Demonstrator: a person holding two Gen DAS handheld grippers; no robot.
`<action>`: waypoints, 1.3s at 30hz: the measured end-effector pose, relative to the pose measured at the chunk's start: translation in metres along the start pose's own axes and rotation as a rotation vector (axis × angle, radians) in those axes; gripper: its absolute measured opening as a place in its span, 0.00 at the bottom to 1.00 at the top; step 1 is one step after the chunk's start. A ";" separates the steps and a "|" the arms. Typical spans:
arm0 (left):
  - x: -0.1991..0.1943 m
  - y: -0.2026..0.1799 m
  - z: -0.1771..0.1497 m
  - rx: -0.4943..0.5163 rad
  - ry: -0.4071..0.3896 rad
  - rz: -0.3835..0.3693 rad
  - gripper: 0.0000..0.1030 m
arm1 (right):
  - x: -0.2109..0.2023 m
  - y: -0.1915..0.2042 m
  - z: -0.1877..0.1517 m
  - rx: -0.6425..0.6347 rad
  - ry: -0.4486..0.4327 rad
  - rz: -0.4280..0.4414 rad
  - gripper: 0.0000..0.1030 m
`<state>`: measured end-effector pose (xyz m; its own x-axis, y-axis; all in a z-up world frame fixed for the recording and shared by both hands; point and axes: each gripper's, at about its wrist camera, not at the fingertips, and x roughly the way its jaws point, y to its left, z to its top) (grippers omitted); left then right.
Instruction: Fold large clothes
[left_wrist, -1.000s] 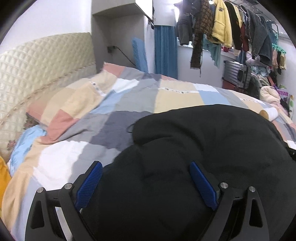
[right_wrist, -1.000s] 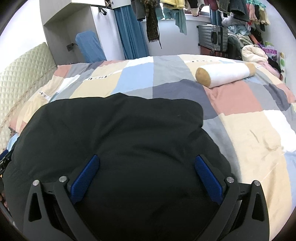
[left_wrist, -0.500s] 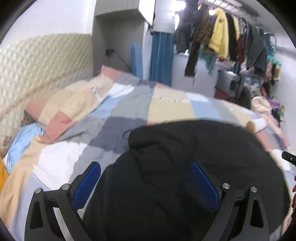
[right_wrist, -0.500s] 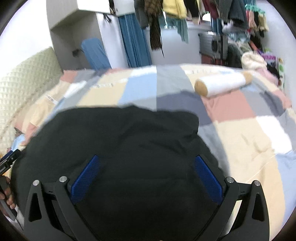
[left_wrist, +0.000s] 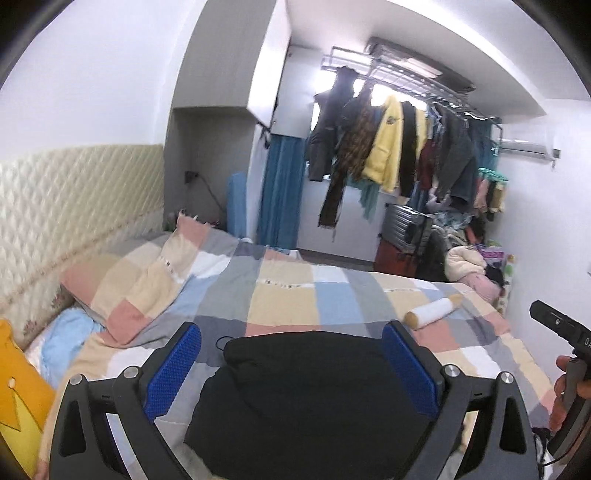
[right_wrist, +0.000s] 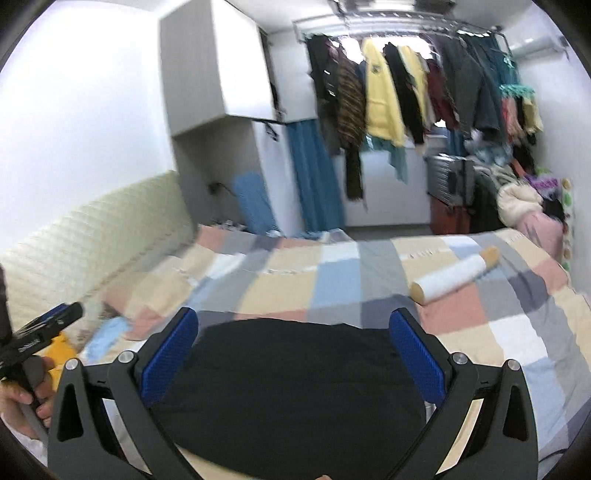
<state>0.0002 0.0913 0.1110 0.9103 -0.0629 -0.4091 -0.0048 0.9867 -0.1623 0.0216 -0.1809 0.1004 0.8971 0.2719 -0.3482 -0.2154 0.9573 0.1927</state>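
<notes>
- A bed (left_wrist: 295, 295) is covered by a checked quilt (right_wrist: 332, 280) in pink, beige, blue, grey and white squares.
- A padded cream headboard (left_wrist: 74, 206) is seen along the left side, under a white wall.
- A pillow (left_wrist: 140, 284) in the same check is propped against the headboard; a light blue cloth (left_wrist: 66, 339) and a yellow cushion (left_wrist: 18, 387) lie just below it.
- A rail of hung clothes (left_wrist: 399, 147) is seen at the far end, beside a blue curtain (left_wrist: 280, 192); a grey suitcase (left_wrist: 406, 225) and a pile of bedding (left_wrist: 469, 266) stand under the rail.
- A white roll (right_wrist: 454, 273) lies on the quilt, well apart from the garment.
- The black garment (left_wrist: 314, 398) lies folded on the near part of the bed, in front of both cameras.
- The left gripper (left_wrist: 291, 369) is held wide open above the garment, nothing between its blue pads (left_wrist: 173, 369).
- The right gripper (right_wrist: 291, 358) is likewise spread open over the garment (right_wrist: 295, 387), gripping nothing.
- A hand (right_wrist: 22, 398) on a gripper handle is seen at the left edge of the right view.
</notes>
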 end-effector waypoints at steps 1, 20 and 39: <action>-0.013 -0.005 0.004 0.009 -0.014 0.000 0.96 | -0.011 0.006 0.003 -0.005 -0.009 0.015 1.00; -0.146 -0.032 -0.023 0.034 -0.132 -0.012 0.99 | -0.157 0.072 -0.038 -0.075 -0.195 0.054 1.00; -0.125 -0.067 -0.103 0.057 0.014 -0.109 0.99 | -0.141 0.069 -0.128 -0.087 -0.056 -0.047 1.00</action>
<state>-0.1556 0.0178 0.0801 0.8984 -0.1718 -0.4042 0.1177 0.9808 -0.1554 -0.1696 -0.1403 0.0453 0.9265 0.2232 -0.3030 -0.2034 0.9744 0.0959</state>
